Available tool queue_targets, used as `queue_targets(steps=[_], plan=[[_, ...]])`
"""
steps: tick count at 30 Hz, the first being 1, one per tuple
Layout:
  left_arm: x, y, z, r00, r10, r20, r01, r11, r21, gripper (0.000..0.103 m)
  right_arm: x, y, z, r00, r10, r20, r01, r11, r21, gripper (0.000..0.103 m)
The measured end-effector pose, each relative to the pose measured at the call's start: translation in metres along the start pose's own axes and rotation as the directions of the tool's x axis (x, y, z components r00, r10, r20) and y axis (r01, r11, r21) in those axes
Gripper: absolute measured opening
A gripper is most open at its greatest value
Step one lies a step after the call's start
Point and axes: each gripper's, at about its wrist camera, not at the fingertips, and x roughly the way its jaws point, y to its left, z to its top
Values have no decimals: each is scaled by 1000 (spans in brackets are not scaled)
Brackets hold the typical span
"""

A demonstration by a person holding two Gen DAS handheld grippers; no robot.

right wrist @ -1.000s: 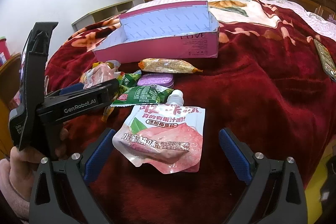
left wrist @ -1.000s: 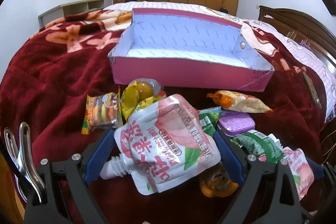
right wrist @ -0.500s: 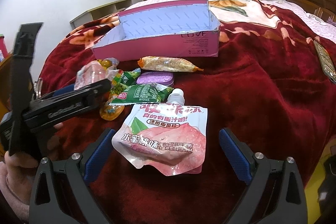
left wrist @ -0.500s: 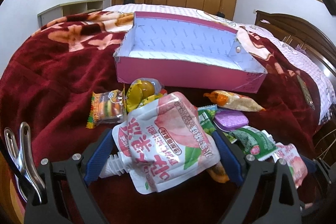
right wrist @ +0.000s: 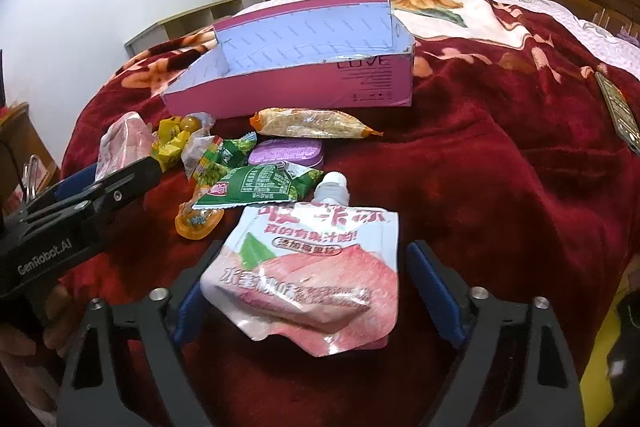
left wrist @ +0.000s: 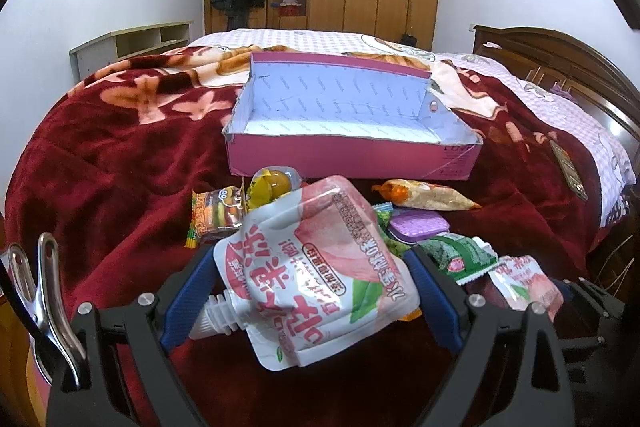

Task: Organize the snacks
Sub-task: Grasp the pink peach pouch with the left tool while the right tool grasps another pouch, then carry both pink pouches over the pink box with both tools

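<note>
— What's the biggest thing on that red blanket (left wrist: 120, 163)?

— The pink box (left wrist: 352, 155), lying open behind the snacks. It fills less of the left gripper's view than a second ago, sitting further off.

— And the left gripper (left wrist: 312, 287)?

— Its blue pads are pressed on both edges of a peach jelly pouch (left wrist: 316, 267), spout pointing lower left. It has carried the pouch higher above the pile than before.

— The right gripper (right wrist: 312, 291)?

— Spread wide around a second peach pouch (right wrist: 316, 275) lying flat; its left side touches one pad, the other pad is apart. Earlier, both pads stood apart from it.

— Smaller bits?

— A green packet (right wrist: 256, 187), a purple tin (right wrist: 286, 151) and an orange-ended bag (right wrist: 312, 123) between pouch and box.
</note>
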Motion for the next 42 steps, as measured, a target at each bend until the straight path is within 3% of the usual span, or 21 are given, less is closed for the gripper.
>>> queue_targets(steps=[23, 42], plan=[[-16, 6, -6, 1000, 11, 2, -11, 1000, -9, 95, -46, 16, 3, 990, 7, 142, 2, 998, -63, 77], [-28, -3, 0, 1000, 4, 20, -5, 1000, 26, 95, -57, 29, 13, 983, 19, 185, 4, 992, -124, 77]])
